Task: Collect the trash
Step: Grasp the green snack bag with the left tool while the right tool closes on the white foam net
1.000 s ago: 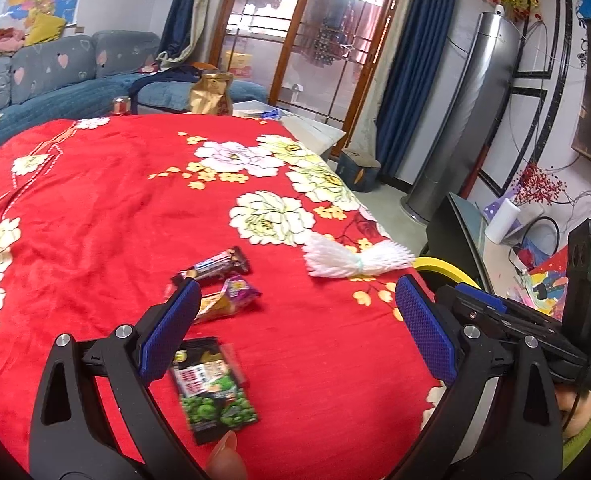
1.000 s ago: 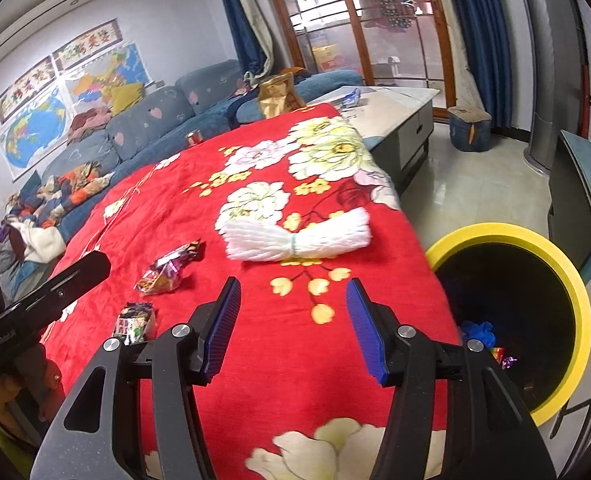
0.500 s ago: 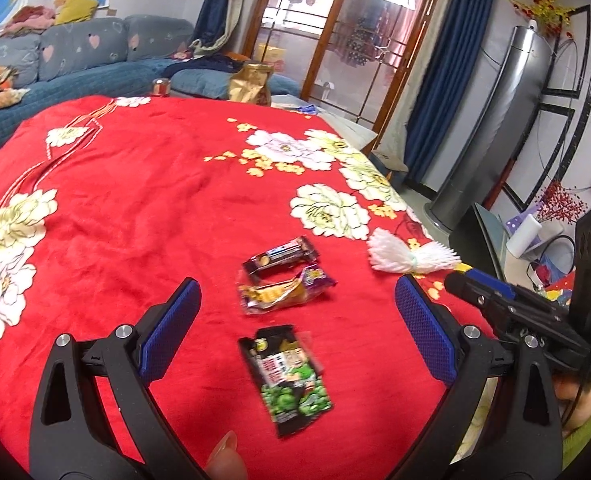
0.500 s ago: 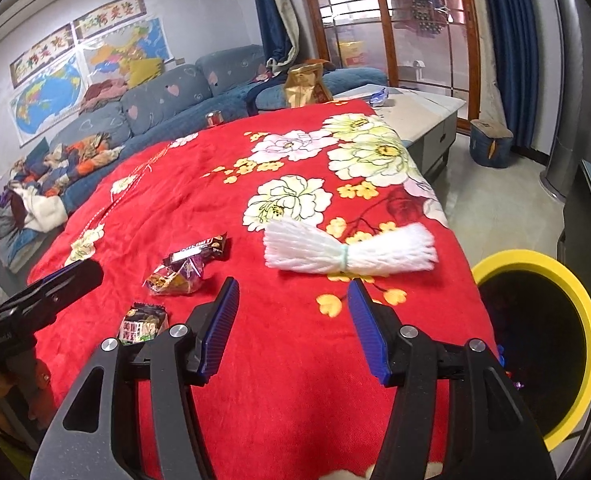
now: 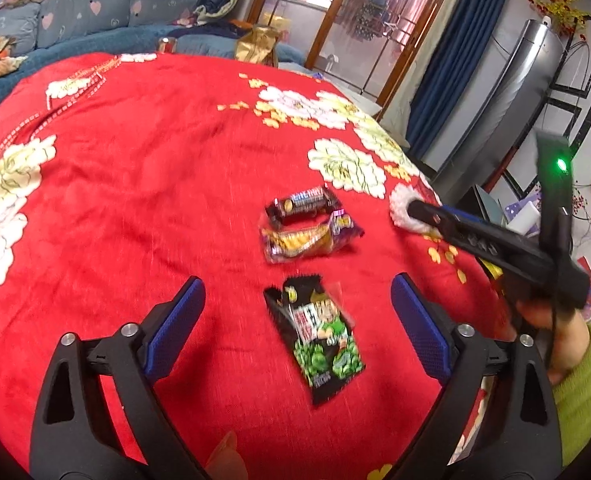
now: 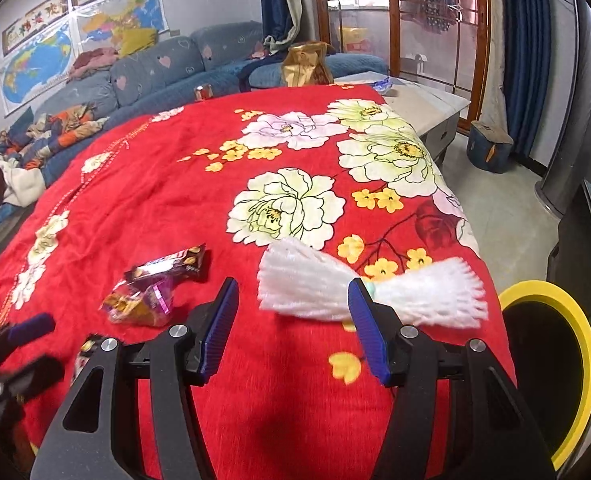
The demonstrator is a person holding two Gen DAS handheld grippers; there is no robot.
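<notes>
Left wrist view: I have brought my left gripper (image 5: 297, 330) forward and down; the black-and-green printed snack packet (image 5: 318, 334), earlier beside the left finger, now lies flat between the jaws, which stand wide apart and touch nothing.
Wrappers beyond: dark chocolate-bar wrapper (image 5: 302, 205) and crumpled purple-and-yellow foil wrapper (image 5: 310, 237), touching each other, closer than a second ago.
Right wrist view: my right gripper (image 6: 293, 326) has closed in on the white foam mesh sleeve (image 6: 369, 286); jaws apart, empty, the sleeve just past the tips.
Bin: yellow-rimmed round black bin (image 6: 579, 334) beside the red flowered cloth (image 6: 167, 184).
Meaning: both grippers look lined up for a pick; nothing is collected yet.
Hidden: bin cut off at the frame edge; motion blur smears the packet print; right finger covers the sleeve's middle.
</notes>
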